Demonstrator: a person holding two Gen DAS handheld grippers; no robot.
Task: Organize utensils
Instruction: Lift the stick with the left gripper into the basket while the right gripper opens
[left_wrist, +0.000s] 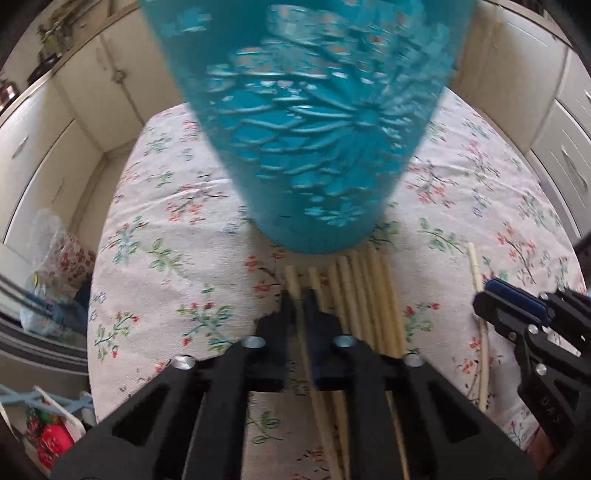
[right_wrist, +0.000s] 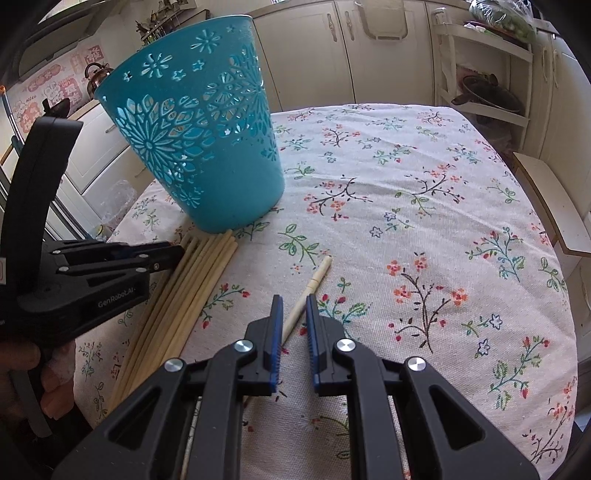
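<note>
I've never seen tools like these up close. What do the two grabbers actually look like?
Both the left gripper and the right gripper are matte black plastic, with angular cut-out arms, round silver bolts and ribbed blue pads lining the fingers. The left one carries pale "GenRobot.AI" lettering. A bare hand holds it; no cables show.

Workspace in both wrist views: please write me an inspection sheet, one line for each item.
Surface: table under a floral cloth.
Job's things: teal basket standing upright; chopstick bundle lying at its base; single chopstick lying apart.
Clutter: nothing seen on the cloth.
Grippers: left hand-held gripper shut on one chopstick of the bundle; right hand-held gripper open around the single chopstick.
Cables: nothing seen.
Surroundings: cream cabinets, kettle, shelf rack, bags on floor.
</note>
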